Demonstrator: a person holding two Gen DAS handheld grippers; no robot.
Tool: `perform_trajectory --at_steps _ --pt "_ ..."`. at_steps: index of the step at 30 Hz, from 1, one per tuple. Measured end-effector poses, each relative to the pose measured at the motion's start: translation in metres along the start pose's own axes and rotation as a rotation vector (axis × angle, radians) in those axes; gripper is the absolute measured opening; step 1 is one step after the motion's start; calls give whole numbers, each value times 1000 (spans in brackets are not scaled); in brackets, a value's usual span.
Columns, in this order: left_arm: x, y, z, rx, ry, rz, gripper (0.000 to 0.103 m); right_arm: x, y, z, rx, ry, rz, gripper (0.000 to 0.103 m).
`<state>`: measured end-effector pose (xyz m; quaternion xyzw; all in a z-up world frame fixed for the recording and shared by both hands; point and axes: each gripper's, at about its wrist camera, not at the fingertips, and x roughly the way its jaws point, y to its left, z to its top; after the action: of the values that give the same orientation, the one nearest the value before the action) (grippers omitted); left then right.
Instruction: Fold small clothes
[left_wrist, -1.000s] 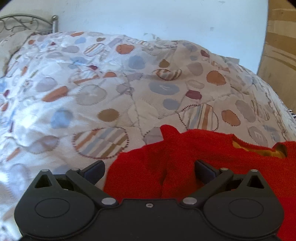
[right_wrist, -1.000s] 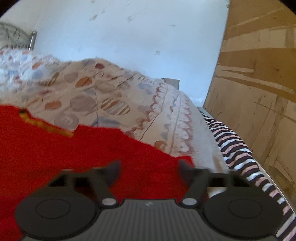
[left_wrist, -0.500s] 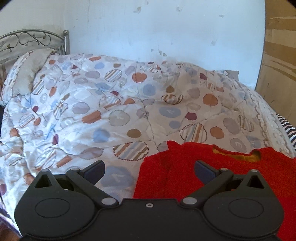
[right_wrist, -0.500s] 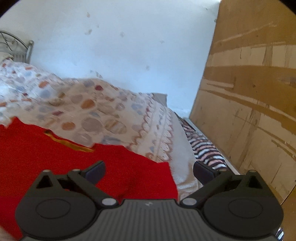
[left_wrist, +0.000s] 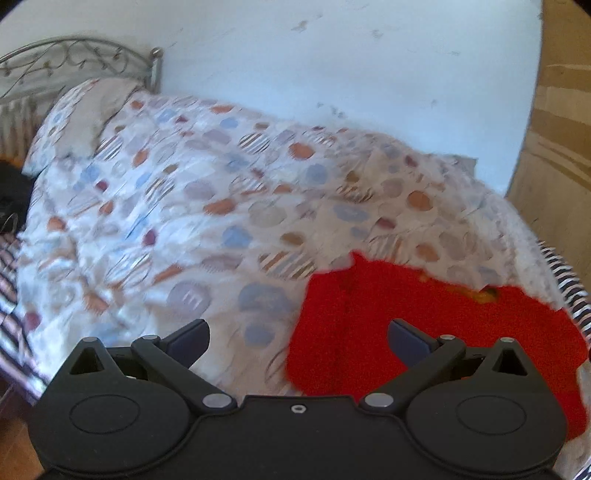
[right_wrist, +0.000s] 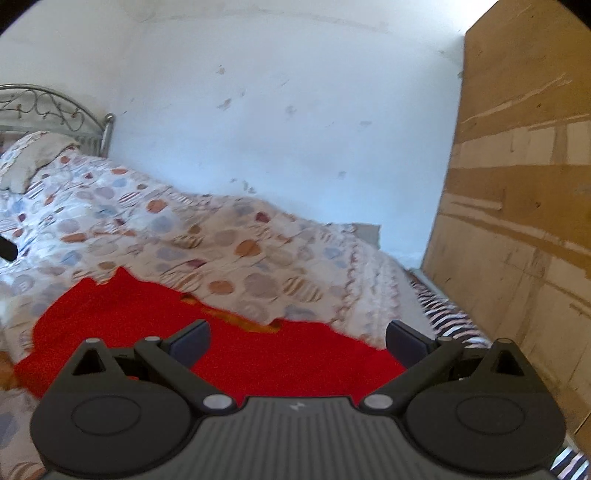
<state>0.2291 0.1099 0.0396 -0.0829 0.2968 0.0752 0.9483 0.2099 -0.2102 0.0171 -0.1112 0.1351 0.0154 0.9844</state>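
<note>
In front of you the white wall (right_wrist: 280, 122) fills the far side of the room, and everything else sits against or below it. To the right of the wall stands a tall brown wooden panel (right_wrist: 517, 206), its face streaked with pale scuffs. Under the wall lies the bed, covered by a quilt (left_wrist: 207, 206) printed with blue, orange and striped circles; it is rumpled and rises into a ridge toward the wall. At the quilt's far left end, where it meets the wall, you can see a curled metal headboard (left_wrist: 74, 59) with a pillow (left_wrist: 88, 107) leaning just below it. Along the quilt's right edge, between it and the wooden panel, a black-and-white striped sheet (right_wrist: 443, 314) shows. The red sweater (left_wrist: 424, 332) lies spread flat on the near part of the quilt, well away from the wall, its neckline turned toward the wall and showing a yellow-orange lining. In your left view it sits to the right of centre; in your right view it fills the lower left. Your left gripper (left_wrist: 298, 338) hangs above the sweater's left edge with its fingers spread wide and nothing between them. Your right gripper (right_wrist: 297, 338) hangs over the sweater's right side, its fingers likewise wide apart and holding nothing. The left view is somewhat blurred.
</note>
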Motion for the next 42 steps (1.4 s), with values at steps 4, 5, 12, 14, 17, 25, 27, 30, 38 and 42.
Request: perform_trajectory --at_steps 4,5,12,14,17,25,27,30,38,42 --pt "3 18 -32 -27 66 56 103 -2 20 -14 1 39 44 103" --pt "3 24 -39 -41 84 60 103 -3 25 -18 2 49 52 103" --pt "3 42 -70 -94 151 67 102 1 39 -30 6 97 86 103" --pt "3 41 -73 -92 159 69 102 7 39 -29 5 99 92 103" --pt "4 39 -76 -90 171 69 102 23 38 -27 5 136 116 103" --pt "9 37 -77 -100 196 69 102 48 41 -27 7 156 137 103" --pt "9 36 -77 -106 198 68 102 54 42 -29 15 165 148 103" --pt "10 32 -76 -106 197 64 102 67 48 -37 -4 201 171 103" --pt "17 24 -82 -82 226 61 102 88 44 -66 71 206 217 103" --pt "21 19 -86 -73 244 56 102 87 44 -71 77 176 215 103"
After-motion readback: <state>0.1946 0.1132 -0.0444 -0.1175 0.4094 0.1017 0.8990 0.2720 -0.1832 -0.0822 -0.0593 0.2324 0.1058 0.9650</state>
